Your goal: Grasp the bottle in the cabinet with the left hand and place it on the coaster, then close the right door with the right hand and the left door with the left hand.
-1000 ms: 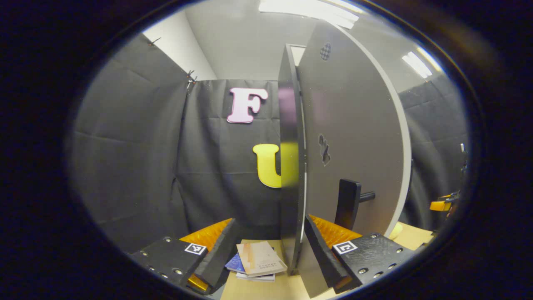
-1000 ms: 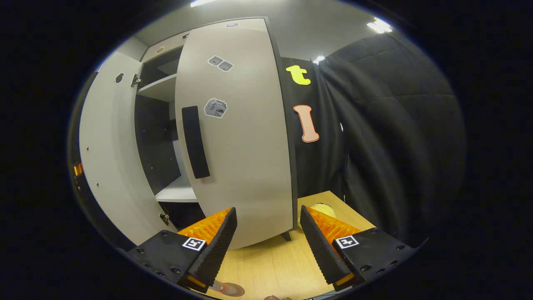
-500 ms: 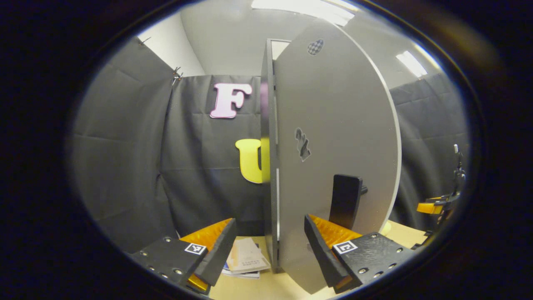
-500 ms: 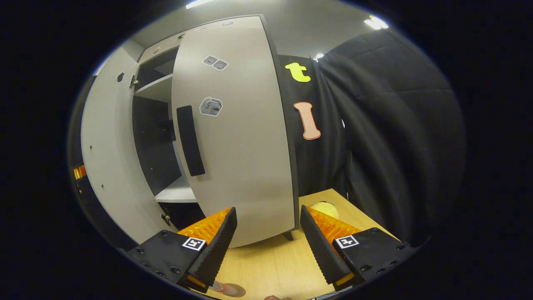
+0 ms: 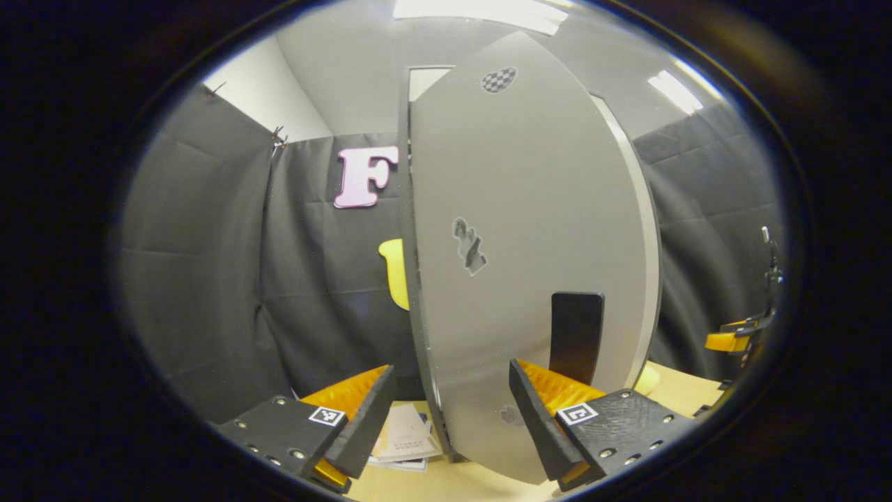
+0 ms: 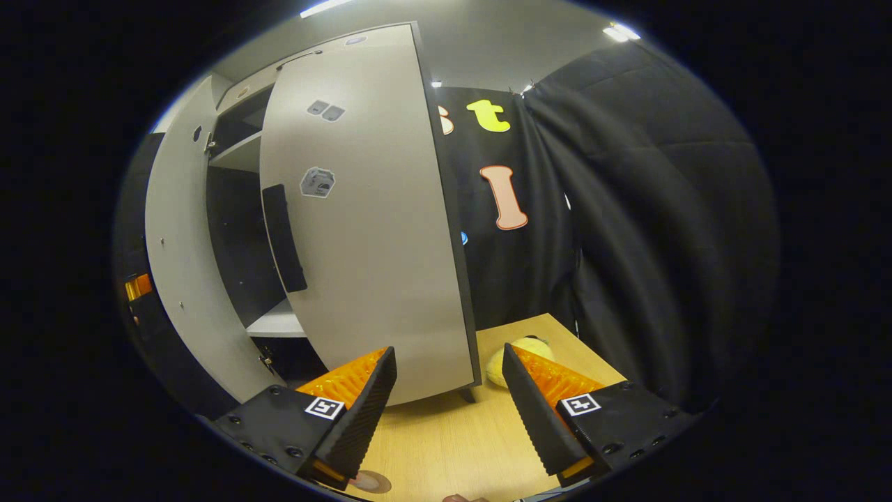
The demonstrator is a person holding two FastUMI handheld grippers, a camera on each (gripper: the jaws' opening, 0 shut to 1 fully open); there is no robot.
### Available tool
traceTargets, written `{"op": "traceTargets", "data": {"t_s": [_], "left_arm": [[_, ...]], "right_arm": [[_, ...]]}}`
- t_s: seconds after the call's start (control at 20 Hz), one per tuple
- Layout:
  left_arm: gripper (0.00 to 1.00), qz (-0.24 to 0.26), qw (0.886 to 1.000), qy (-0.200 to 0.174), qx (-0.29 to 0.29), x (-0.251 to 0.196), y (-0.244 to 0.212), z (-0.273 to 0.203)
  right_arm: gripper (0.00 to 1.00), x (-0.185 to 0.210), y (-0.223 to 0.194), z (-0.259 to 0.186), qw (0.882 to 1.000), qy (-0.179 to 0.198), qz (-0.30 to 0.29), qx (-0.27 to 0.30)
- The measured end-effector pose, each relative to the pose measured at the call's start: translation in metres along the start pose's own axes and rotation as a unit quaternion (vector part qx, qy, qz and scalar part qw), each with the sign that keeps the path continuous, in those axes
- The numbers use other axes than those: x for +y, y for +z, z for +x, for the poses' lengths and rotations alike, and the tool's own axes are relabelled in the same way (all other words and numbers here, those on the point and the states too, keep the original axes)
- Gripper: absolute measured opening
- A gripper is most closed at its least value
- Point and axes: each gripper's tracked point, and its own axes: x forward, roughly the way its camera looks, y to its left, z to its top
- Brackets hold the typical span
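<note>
L gripper [image 5: 446,411] has its jaws spread wide w/ nothing held; the left door [image 5: 523,265] stands right in front of it, its outer face turned to the camera, lower edge down between the fingers. Black handle [image 5: 575,338] sits just above the R-side finger. R gripper [image 6: 449,411] is likewise parted and empty, near the right door [image 6: 362,230], which hangs partly open, w/ its own black handle [image 6: 282,237] on the cabinet-opening side. Cabinet [image 6: 237,230] shelves look bare from here. Bottle itself I can't make out (a round base at the bottom edge of the right gripper view may be coaster or bottle, can't tell).

Doors: stiff flat panels, prob. light on hinges, smooth faces so fingers could slide. Best push flat on the face near the handle edge, far from hinges, or hook the handle.
</note>
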Motion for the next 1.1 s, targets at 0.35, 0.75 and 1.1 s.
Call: {"op": "traceTargets", "data": {"t_s": [0.35, 0.75, 1.1], "left_arm": [[0.98, -0.012, 1.0, 0.008, -0.005, -0.088, 0.014, 0.015], [1.0, -0.059, 0.995, 0.084, -0.02, -0.098, 0.015, -0.05], [1.0, -0.092, 0.987, 0.113, -0.073, -0.093, 0.039, -0.109]], "right_arm": [[0.97, -0.061, 0.024, 0.009, 1.0, -0.001, -0.001, 0.0], [0.97, -0.09, 0.036, 0.035, 0.999, 0.039, -0.027, -0.019], [0.98, -0.068, 0.069, 0.046, 0.995, 0.081, -0.045, -0.033]]}}
